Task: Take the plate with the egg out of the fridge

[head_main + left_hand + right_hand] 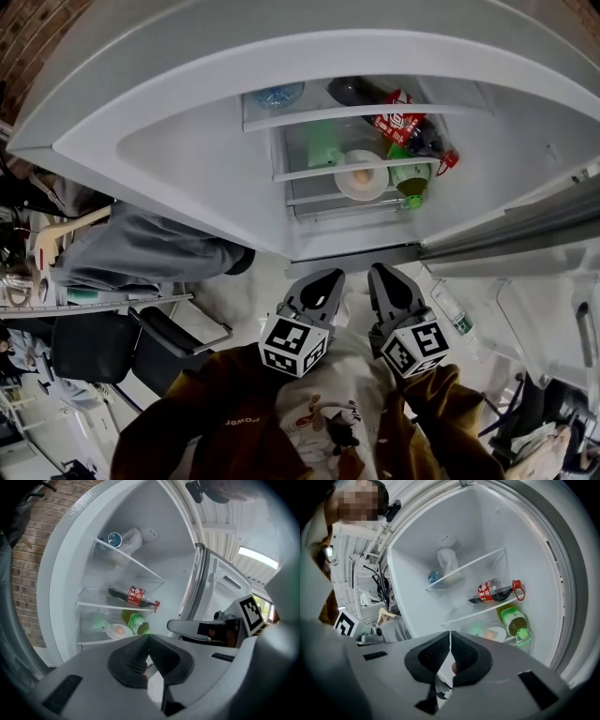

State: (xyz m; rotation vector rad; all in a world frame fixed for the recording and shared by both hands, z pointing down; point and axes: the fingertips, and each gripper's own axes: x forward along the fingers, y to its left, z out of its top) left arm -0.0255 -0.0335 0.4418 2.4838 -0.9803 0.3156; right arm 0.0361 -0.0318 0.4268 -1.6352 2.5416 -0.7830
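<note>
We hold the left gripper and the right gripper side by side in front of the open fridge. The jaws of each one are pressed together at the tips, and neither has hold of anything (each gripper's own view shows this best). In the head view the white plate sits on a low shelf inside the fridge, at 12 o'clock from the grippers and well apart from them. The egg lies in the middle of the plate. A green bottle lies just beside the plate at 3 o'clock. A dark bottle with a red label lies on the shelf above, at 1 o'clock.
</note>
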